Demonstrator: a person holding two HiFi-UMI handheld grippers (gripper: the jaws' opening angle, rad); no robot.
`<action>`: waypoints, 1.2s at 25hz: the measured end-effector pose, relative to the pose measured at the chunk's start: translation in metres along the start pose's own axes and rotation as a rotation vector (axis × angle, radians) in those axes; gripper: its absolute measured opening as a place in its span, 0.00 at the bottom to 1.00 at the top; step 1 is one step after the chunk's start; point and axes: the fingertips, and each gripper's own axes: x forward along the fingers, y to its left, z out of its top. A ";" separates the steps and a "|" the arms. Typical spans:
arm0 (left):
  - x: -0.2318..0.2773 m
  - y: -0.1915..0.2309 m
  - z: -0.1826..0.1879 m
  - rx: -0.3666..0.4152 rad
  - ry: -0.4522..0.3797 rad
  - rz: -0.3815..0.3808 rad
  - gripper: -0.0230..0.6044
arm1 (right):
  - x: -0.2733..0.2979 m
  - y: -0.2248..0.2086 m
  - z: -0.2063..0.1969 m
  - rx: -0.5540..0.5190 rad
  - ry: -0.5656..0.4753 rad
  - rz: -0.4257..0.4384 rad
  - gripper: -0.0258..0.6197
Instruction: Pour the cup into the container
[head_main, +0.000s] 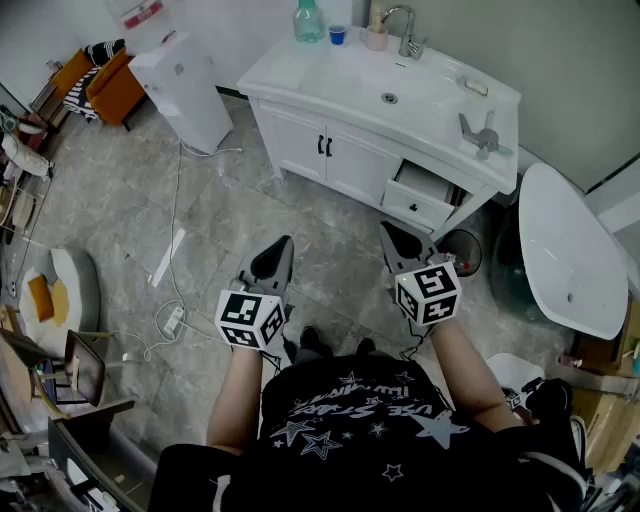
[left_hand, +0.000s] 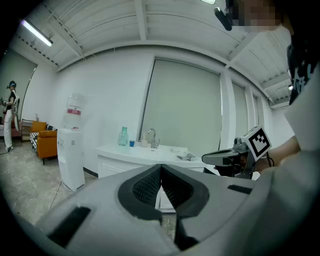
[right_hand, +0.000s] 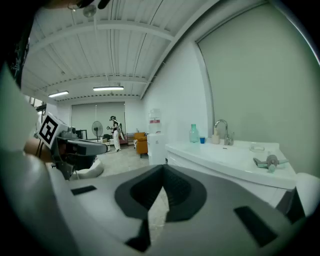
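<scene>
A small blue cup (head_main: 337, 35) stands at the back of the white vanity counter (head_main: 300, 65), between a teal bottle (head_main: 308, 22) and a beige container (head_main: 376, 38) beside the faucet (head_main: 405, 35). The left gripper view shows the blue cup (left_hand: 131, 143) far ahead; the right gripper view has the cup (right_hand: 202, 140) by the bottle (right_hand: 193, 133). Both grippers hang over the floor, well short of the vanity. My left gripper (head_main: 279, 248) is shut and empty, its jaws meeting (left_hand: 161, 167). My right gripper (head_main: 393, 233) is likewise shut on nothing (right_hand: 162, 170).
A drawer (head_main: 420, 195) stands pulled out at the vanity's right. A grey tool (head_main: 482, 135) lies on the counter's right end. A water dispenser (head_main: 190, 90) is at the left, a white tub (head_main: 570, 250) at the right, a dark bin (head_main: 462, 252) between. Cables (head_main: 165, 320) trail on the floor.
</scene>
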 end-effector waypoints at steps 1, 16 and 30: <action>0.000 0.002 0.001 -0.003 -0.001 0.000 0.06 | 0.001 0.001 0.001 0.000 0.001 -0.001 0.05; 0.003 0.046 0.001 -0.016 0.004 -0.039 0.06 | 0.031 0.018 0.008 -0.004 0.006 -0.007 0.05; 0.011 0.117 -0.007 -0.062 0.030 -0.095 0.06 | 0.083 0.039 0.015 0.021 -0.015 -0.093 0.05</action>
